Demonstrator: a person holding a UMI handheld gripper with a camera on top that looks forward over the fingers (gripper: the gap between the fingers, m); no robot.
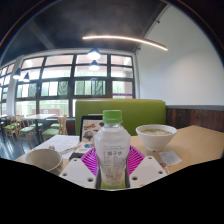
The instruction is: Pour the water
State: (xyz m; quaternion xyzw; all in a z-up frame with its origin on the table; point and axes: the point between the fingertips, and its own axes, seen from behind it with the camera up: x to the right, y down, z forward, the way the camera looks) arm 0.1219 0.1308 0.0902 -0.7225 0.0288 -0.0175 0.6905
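Observation:
A clear plastic bottle (112,150) with a green cap and a white label stands upright between my two fingers. The magenta pads (91,160) press against both of its sides. My gripper (112,165) is shut on the bottle, which appears lifted above the pale table (195,145). A pale cup (44,159) sits to the left of the fingers. A white bowl (155,131) sits beyond the fingers to the right.
A flat printed card or tray (90,128) lies behind the bottle. A green bench back (120,110) runs behind the table. Large windows and other tables and chairs (30,122) fill the room at the left.

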